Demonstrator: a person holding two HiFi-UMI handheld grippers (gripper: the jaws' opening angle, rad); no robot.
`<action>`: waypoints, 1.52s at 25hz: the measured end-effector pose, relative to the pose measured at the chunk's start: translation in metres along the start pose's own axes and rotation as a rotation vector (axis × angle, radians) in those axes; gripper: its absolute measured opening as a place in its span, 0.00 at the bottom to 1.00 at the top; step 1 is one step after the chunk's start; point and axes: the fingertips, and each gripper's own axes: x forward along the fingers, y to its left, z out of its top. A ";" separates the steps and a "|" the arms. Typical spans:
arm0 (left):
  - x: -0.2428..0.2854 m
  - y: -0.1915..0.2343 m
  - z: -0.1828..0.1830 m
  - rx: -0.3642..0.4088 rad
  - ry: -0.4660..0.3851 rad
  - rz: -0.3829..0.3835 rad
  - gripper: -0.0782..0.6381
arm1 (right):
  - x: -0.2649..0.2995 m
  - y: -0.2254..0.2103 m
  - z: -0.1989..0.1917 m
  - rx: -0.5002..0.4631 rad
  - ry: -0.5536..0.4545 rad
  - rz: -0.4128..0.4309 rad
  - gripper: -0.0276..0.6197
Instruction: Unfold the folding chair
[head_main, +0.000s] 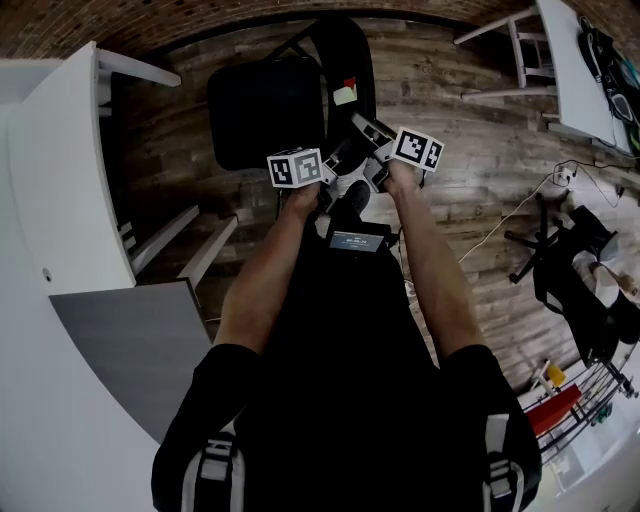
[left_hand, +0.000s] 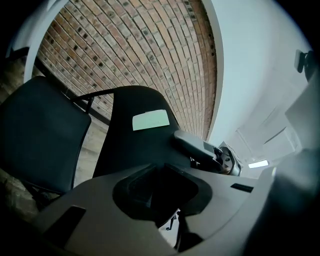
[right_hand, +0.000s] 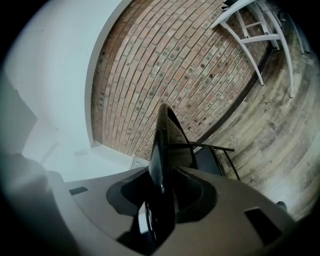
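A black folding chair stands in front of me on the wooden floor, with its seat (head_main: 265, 110) to the left and its backrest (head_main: 340, 55) bearing a pale label (head_main: 345, 94). Both grippers meet at the backrest's near end. My right gripper (head_main: 370, 165) is shut on the backrest (right_hand: 162, 145), which runs edge-on between its jaws (right_hand: 160, 197). My left gripper (head_main: 330, 175) faces the backrest's broad side (left_hand: 142, 140). The black panel runs down into its jaws (left_hand: 160, 187), which appear shut on it. The seat (left_hand: 40, 135) lies to its left and the right gripper (left_hand: 205, 147) to its right.
A white curved desk (head_main: 60, 200) with a grey panel (head_main: 130, 340) fills the left. White slats (head_main: 180, 240) lie beside it. A white frame (head_main: 520, 50) stands at the top right. A black stand (head_main: 545, 240), cables and clutter lie on the right. A brick wall (right_hand: 190, 60) is ahead.
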 end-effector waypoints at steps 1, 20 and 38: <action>0.001 -0.001 0.000 -0.002 0.002 -0.006 0.19 | 0.000 0.000 0.000 0.000 0.003 0.001 0.24; 0.000 -0.001 -0.002 -0.004 0.041 -0.036 0.19 | -0.001 0.000 -0.002 -0.007 0.026 -0.012 0.24; 0.004 -0.010 -0.001 -0.029 0.057 -0.125 0.19 | -0.010 -0.002 -0.004 -0.104 0.113 -0.151 0.22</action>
